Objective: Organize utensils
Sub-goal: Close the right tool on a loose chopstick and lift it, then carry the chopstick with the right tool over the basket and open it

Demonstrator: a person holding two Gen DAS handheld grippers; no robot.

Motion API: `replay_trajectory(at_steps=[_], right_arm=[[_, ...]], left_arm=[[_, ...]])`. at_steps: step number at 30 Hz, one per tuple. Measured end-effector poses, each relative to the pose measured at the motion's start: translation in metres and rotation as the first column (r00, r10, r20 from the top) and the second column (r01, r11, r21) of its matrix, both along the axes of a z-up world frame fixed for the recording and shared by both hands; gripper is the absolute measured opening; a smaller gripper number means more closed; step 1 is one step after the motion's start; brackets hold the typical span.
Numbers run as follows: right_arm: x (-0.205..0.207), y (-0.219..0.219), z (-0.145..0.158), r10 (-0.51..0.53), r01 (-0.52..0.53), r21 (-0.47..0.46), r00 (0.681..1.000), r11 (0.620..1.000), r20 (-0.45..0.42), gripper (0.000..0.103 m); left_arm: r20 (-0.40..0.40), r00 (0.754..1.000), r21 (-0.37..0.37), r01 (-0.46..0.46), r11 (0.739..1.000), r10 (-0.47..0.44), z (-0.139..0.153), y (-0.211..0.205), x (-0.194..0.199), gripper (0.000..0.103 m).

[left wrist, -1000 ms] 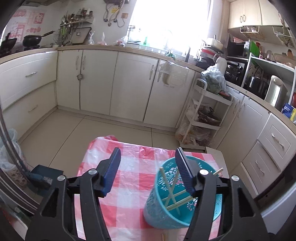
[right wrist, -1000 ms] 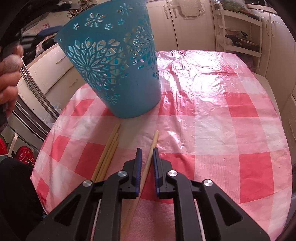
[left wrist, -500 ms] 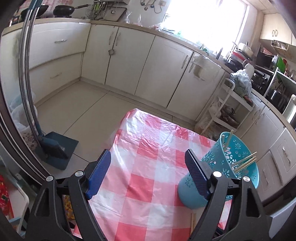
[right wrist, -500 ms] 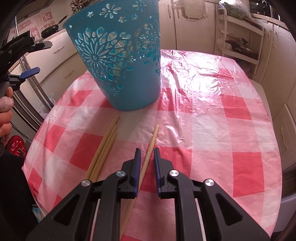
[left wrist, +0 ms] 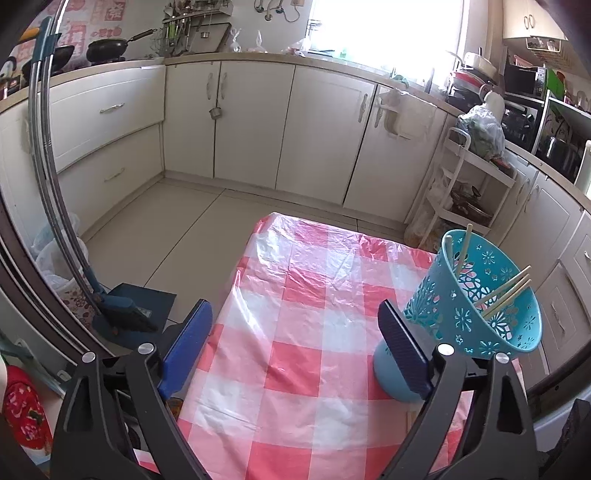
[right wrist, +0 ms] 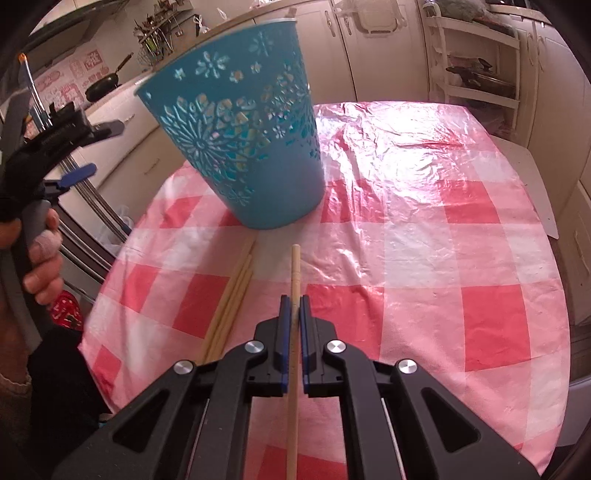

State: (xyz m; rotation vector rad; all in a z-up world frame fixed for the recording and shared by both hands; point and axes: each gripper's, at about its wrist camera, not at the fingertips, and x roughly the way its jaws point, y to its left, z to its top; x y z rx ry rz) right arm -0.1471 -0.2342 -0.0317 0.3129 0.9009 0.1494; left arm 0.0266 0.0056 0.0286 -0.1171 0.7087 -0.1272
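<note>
Nothing here can really be read. The pink wall stickers (left wrist: 110, 14) behind the stove carry large characters, but they are too blurred to make out, and the teal basket (right wrist: 240, 140) shows only cut-out flowers.

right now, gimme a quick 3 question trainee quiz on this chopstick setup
1. True or false: the right gripper is shut on a chopstick.
2. Where do the loose chopsticks lie? A) inside the basket B) on the checked tablecloth, near the base of the blue basket C) on the floor
3. Fill in: the left gripper holds ____.

Key: 1 true; 2 B; 3 nothing, with its jaws opening.
</note>
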Motion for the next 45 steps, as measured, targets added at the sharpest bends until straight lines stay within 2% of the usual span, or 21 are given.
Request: replay_trajectory(at_steps=[6, 12, 24, 31, 34, 37, 40, 45], right_arm=[[-0.009, -0.001, 0.042, 0.023, -0.044, 0.145, 0.989, 0.988, 0.143, 0.005], [-0.006, -0.002, 0.088, 0.021, -0.077, 0.209, 0.966, 0.975, 0.257, 0.005], [0.021, -0.012, 0.183, 0.015, -0.129, 0.248, 0.910, 0.960, 0.415, 0.005], [0.046, -0.020, 0.230, -0.006, -0.102, 0.194, 0.873, 0.976, 0.488, 0.005], [0.059, -0.019, 0.233, -0.018, -0.067, 0.150, 0.864, 0.986, 0.503, 0.005], [0.073, -0.014, 0.224, -0.022, -0.017, 0.073, 0.866, 0.997, 0.499, 0.004], [0.088, -0.010, 0.199, -0.026, 0.019, 0.020, 0.890, 1.000, 0.455, 0.005], [0.105, -0.004, 0.145, -0.031, 0.042, -0.027, 0.942, 0.999, 0.333, 0.004]], left_arm=[[-0.008, 1.000, 0.012, 0.008, 1.000, -0.008, -0.003, -0.004, 0.001, 0.088], [-0.015, 1.000, 0.011, 0.006, 1.000, -0.006, -0.005, -0.003, 0.002, 0.089], [-0.028, 1.000, -0.012, -0.013, 1.000, 0.013, -0.007, 0.004, 0.005, 0.089], [-0.041, 0.999, -0.031, -0.023, 0.999, 0.022, -0.009, 0.007, 0.007, 0.090], [-0.042, 0.999, -0.034, -0.024, 0.999, 0.023, -0.009, 0.008, 0.007, 0.090], [-0.041, 0.999, -0.036, -0.026, 0.999, 0.024, -0.009, 0.009, 0.007, 0.090], [-0.039, 0.999, -0.035, -0.028, 0.999, 0.026, -0.008, 0.008, 0.007, 0.090], [-0.037, 0.999, -0.022, -0.023, 1.000, 0.022, -0.007, 0.005, 0.006, 0.090]])
